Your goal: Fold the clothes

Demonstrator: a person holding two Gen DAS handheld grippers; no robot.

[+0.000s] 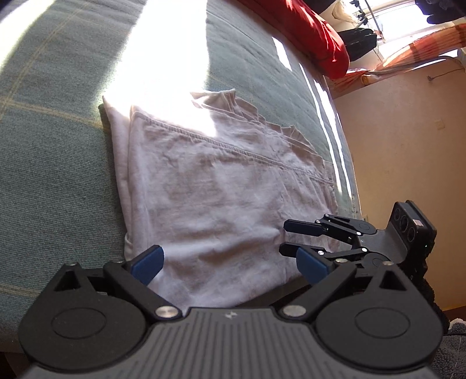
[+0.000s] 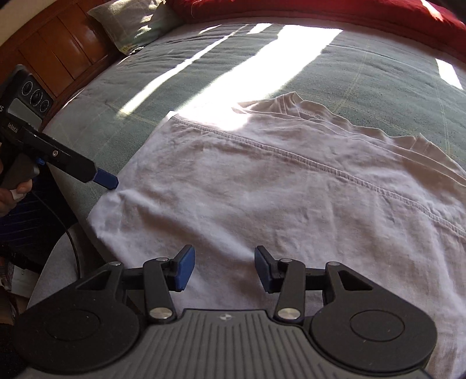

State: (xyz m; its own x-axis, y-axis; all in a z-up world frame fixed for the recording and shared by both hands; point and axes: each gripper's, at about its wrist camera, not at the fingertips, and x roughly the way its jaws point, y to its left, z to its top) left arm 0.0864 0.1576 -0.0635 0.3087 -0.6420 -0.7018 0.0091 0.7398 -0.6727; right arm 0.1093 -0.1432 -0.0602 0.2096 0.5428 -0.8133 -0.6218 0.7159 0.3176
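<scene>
1. Nearest the right wrist camera, the right gripper [image 2: 222, 269] hangs half open above the near edge of the white T-shirt [image 2: 291, 204], nothing between its blue pads.
2. Seen from the left wrist view, the left gripper [image 1: 230, 263] stands wide open and empty over the same near edge; its pads are just above the cloth.
3. That shirt lies flat on the bed's green blanket [image 2: 335, 70], already doubled over, with a stitched hem [image 2: 305, 160] running across the top layer and the collar at the far side.
4. Beyond it a red pillow [image 2: 320, 11] lines the far edge of the bed.
5. My judgement: one fold is done and both grippers are free, between folds. The next move calls for pinching the near edge at two points and carrying it over evenly.
</scene>
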